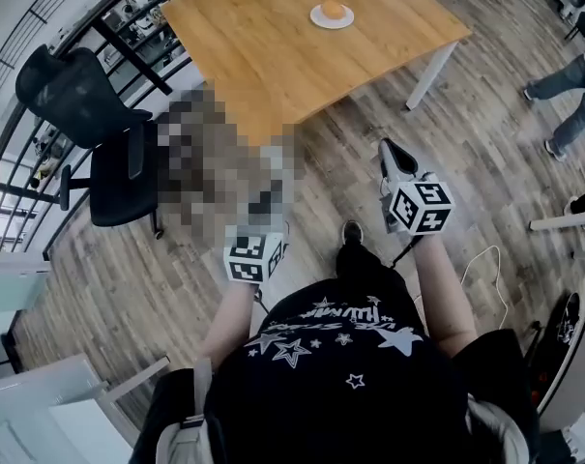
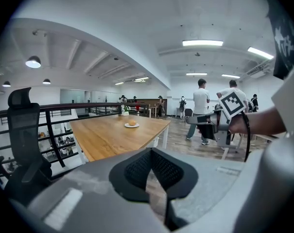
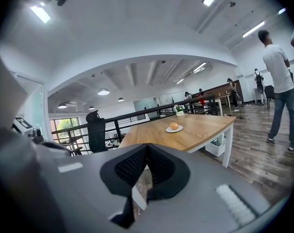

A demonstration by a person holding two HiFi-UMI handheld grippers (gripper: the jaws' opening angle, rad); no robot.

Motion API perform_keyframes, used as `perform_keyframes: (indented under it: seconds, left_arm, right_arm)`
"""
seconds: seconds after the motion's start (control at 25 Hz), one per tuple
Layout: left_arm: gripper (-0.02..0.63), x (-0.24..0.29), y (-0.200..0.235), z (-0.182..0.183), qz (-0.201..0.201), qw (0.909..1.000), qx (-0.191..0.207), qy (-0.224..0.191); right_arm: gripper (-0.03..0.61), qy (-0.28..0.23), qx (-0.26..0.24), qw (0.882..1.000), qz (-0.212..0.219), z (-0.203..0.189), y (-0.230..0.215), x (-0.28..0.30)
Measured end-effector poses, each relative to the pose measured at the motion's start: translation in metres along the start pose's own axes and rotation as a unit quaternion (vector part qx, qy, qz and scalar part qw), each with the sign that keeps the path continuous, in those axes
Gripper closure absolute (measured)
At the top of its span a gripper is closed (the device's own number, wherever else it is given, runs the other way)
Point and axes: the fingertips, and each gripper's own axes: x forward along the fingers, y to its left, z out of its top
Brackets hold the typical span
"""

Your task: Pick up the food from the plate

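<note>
L gripper (image 2: 150, 151) & R gripper (image 3: 147, 146) both shut, empty.

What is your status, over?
Left gripper, right gripper: jaws shut, empty. Food on plate, far end of table, not reached. Chair beside table, off our line.

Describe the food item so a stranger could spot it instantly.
Find the big wooden table beside the black office chair. Toward its far end sits a small white plate. The food is the single round, orange-brown piece on it, the only thing on that plate.
</note>
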Motion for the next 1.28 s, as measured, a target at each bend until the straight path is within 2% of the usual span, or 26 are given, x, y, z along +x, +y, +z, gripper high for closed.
perform_keyframes:
  seconds: [0.24,0.64,1.08,1.28]
  left_arm:
    - [0.612,0.051,0.006,0.027,0.013,0.9999,-0.008,0.003]
    - [0.612,0.121,0.032,0.053,0.043,0.9988,-0.02,0.011]
    - [0.612,0.208,0.056,0.074,0.054,0.998,-0.034,0.006]
    - [0.612,0.225,0.056,0.084,0.055,0.9978,-0.038,0.005]
  right_arm:
    - [0.577,0.001,0.004,1.0,0.015,0.029,-0.044,0.044]
    - [0.577,0.01,-0.001,0.998,0.055,0.057,-0.086,0.117]
    - [0.577,0.01,-0.008,0.998,0.057,0.081,-0.153,0.171]
    - [0.577,0.025,0.002,0.998,0.056,0.074,-0.171,0.181]
